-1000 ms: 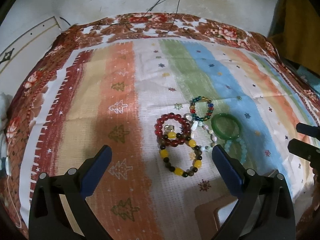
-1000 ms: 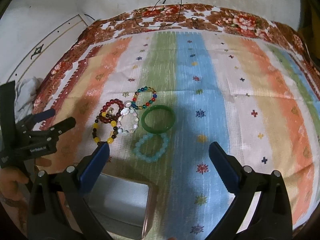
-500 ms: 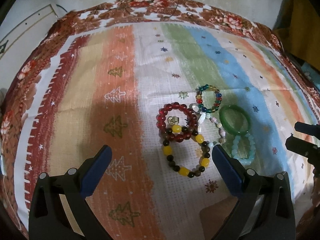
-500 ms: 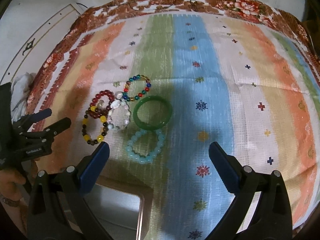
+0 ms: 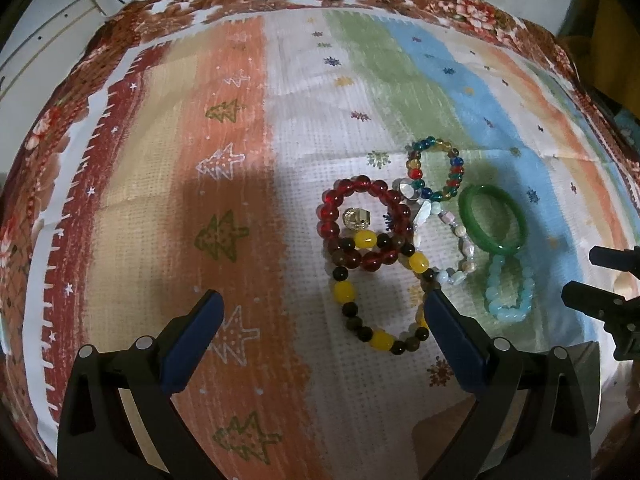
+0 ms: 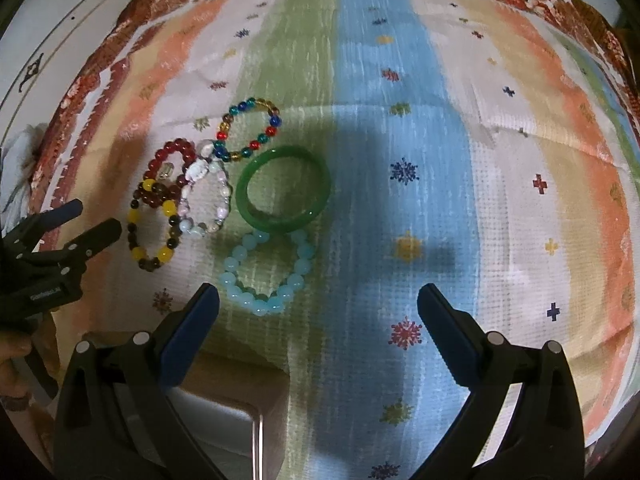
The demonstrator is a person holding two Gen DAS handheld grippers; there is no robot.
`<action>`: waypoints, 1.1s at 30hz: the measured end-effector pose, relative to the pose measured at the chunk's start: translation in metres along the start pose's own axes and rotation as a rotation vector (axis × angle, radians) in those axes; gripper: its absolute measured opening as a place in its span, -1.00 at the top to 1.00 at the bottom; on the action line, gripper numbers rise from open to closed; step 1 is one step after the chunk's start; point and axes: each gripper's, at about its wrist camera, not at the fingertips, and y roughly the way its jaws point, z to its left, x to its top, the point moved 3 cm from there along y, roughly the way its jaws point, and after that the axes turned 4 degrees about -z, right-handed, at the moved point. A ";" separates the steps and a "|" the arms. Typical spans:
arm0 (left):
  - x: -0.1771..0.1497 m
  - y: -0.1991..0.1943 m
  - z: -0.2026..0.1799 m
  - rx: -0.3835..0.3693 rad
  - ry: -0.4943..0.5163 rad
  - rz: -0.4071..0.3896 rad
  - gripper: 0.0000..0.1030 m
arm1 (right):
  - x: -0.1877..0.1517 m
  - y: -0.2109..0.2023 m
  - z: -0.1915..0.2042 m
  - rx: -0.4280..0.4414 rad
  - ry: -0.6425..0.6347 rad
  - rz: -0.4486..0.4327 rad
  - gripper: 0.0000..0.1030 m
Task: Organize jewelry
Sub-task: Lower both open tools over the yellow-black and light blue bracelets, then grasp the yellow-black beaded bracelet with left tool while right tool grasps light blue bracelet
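Nearest, under the grippers: box (image 6: 224,416) with pale inside and a tan rim, lying open at the near edge of the surface, nothing seen in the visible part.
Left gripper (image 5: 320,312): spread wide, holding nothing, low over the striped cloth (image 5: 240,80), right finger tip just at the yellow-and-dark bead bracelet (image 5: 372,292).
Right gripper (image 6: 318,306): spread wide, holding nothing, left finger tip just beside the pale blue bead bracelet (image 6: 266,272).
Cluster, near part: yellow-and-dark bracelet overlapping the red bead bracelet (image 5: 362,224); small gold-coloured piece (image 5: 356,218) lying inside the red ring.
Cluster, middle: white pearly bracelet (image 6: 208,200) between red ring and green bangle (image 6: 282,190); bangle touching the pale blue bracelet.
Cluster, far part: multicoloured bead bracelet (image 6: 248,130), touching the white one.
Progress: seemingly at the start; all six pieces lying on the cloth, none in the box, none gripped.
Left to do: likely pick up each piece and move it to the box.
Writing: small white label on the left gripper's body in the right wrist view, too small to read.
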 end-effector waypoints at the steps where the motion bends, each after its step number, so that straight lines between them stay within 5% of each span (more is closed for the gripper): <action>1: 0.000 0.001 0.000 0.001 0.004 0.003 -0.89 | 0.000 0.002 -0.001 -0.002 0.002 0.007 -0.90; 17: 0.002 0.023 0.005 -0.021 -0.006 0.069 -0.87 | 0.010 0.032 -0.004 -0.032 0.008 0.082 -0.90; 27: 0.002 0.036 0.001 -0.017 0.026 0.095 -0.65 | 0.015 0.050 -0.010 -0.056 0.013 0.114 -0.70; 33: 0.007 0.042 -0.002 0.025 0.061 0.080 -0.34 | 0.020 0.059 -0.010 -0.078 -0.005 0.112 -0.58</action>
